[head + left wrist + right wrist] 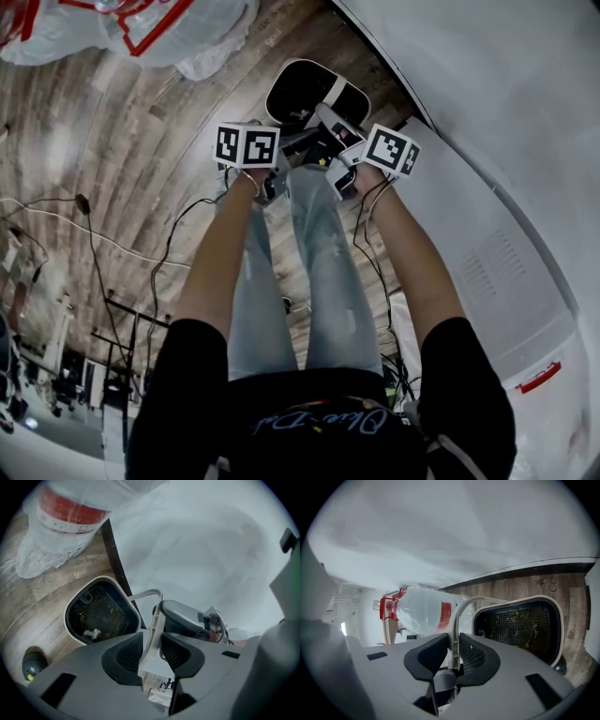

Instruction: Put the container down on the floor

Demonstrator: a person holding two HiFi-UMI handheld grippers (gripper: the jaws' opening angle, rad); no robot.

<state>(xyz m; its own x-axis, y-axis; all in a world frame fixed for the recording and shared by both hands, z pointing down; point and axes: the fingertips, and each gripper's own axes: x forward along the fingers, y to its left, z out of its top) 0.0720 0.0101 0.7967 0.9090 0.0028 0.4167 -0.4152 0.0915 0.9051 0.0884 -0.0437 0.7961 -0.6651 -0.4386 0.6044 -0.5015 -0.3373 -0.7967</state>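
Observation:
The container [302, 89] is a white bin with a dark mesh inside [98, 613] [520, 625]. It is down at the wooden floor beside a white wall; I cannot tell whether it rests there. Its thin white handle [151, 634] [457, 616] arches up into both grippers. My left gripper [151, 649] [286, 150] stands open, the handle running between its pads with a slight gap. My right gripper [454, 651] [336, 159] is shut on the same handle, pads tight on both sides.
A plastic-wrapped bundle with red tape [122, 23] [65, 508] [422, 613] lies on the floor behind the container. A large white surface [487, 141] fills the right side. Cables [94, 244] trail at the left. The person's legs [319, 281] are below the grippers.

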